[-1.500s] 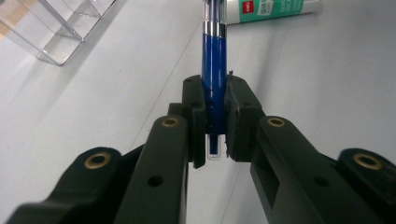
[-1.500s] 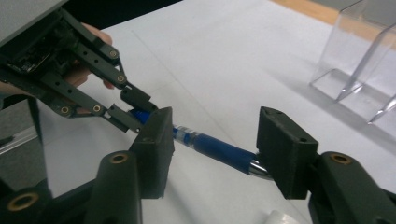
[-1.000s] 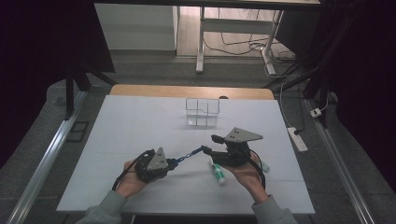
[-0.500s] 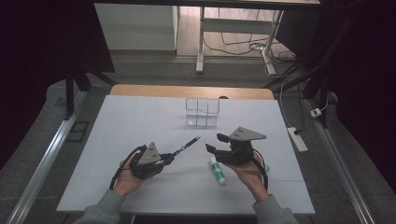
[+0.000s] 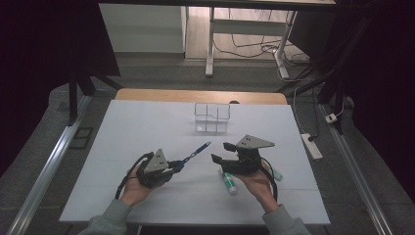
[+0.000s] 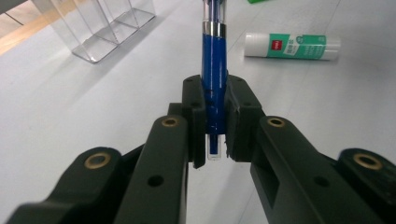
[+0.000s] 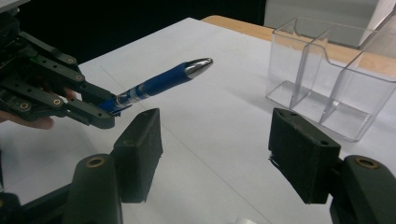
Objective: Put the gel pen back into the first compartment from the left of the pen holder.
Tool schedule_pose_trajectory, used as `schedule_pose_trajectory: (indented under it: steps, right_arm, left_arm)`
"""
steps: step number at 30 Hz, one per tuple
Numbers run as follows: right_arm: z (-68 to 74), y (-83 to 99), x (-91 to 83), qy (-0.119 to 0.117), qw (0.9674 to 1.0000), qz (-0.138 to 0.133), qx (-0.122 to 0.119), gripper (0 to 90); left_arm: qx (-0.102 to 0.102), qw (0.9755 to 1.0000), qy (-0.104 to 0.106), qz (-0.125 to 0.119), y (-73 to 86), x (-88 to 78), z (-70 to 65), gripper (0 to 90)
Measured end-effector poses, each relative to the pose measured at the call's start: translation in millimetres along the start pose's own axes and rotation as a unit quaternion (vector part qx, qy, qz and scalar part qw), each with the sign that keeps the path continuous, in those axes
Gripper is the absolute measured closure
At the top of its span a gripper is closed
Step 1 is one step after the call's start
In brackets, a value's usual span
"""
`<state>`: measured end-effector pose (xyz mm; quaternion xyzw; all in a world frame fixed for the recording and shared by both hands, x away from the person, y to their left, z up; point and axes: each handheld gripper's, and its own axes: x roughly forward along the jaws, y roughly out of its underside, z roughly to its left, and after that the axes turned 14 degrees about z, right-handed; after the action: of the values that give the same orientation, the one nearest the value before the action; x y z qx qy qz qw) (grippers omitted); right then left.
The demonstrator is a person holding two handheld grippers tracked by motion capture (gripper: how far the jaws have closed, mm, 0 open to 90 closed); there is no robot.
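Near the front of the tabletop (image 5: 147, 122), my left tongs (image 5: 172, 167) are clenched on the back end of the blue pen (image 5: 195, 151), which slants up off the surface with its silver tip toward the clear organizer (image 5: 212, 116). My right tongs (image 5: 222, 152) stand released with nothing between the pads, having just been opening, a little apart from the pen's tip. A glue stick (image 5: 228, 182) lies flat under my right hand.

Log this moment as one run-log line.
left gripper: shut on blue pen | right gripper: jaws just opened, empty | glue stick: on table
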<state>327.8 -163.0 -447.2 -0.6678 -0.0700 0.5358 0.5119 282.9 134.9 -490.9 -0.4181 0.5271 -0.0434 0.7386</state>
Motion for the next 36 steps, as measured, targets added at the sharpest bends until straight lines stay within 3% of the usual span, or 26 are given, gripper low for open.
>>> schedule_pose_trajectory:
  steps: [13, 22, 24, 30, 36]
  right_arm:
    - [4.8, 1.7, 11.5, -0.015, 0.9999, -0.001, 0.009, 35.2]
    - [8.7, 1.1, 11.9, -0.022, 0.9997, -0.01, 0.008, 47.9]
    - [9.2, 1.0, 12.2, -0.014, 0.9999, -0.008, 0.006, 50.3]
    - [4.1, 1.9, 11.0, -0.04, 0.9988, -0.016, 0.023, 57.5]
    - [2.3, 1.1, 8.6, -0.07, 0.997, -0.025, 0.024, 67.0]
  left_arm:
    - [0.021, 0.9997, 0.012, 0.005, -5.9, 11.1, -12.3, 78.7]
    - [0.028, 0.9995, 0.011, 0.01, -7.4, 17.2, -17.9, 78.6]
    - [0.027, 0.9995, 0.01, 0.012, -7.3, 18.5, -18.0, 78.5]
    - [0.027, 0.9995, 0.005, 0.018, -7.1, 20.7, -18.4, 78.2]
    - [0.027, 0.9992, 0.0, 0.03, -6.3, 23.9, -16.9, 76.9]
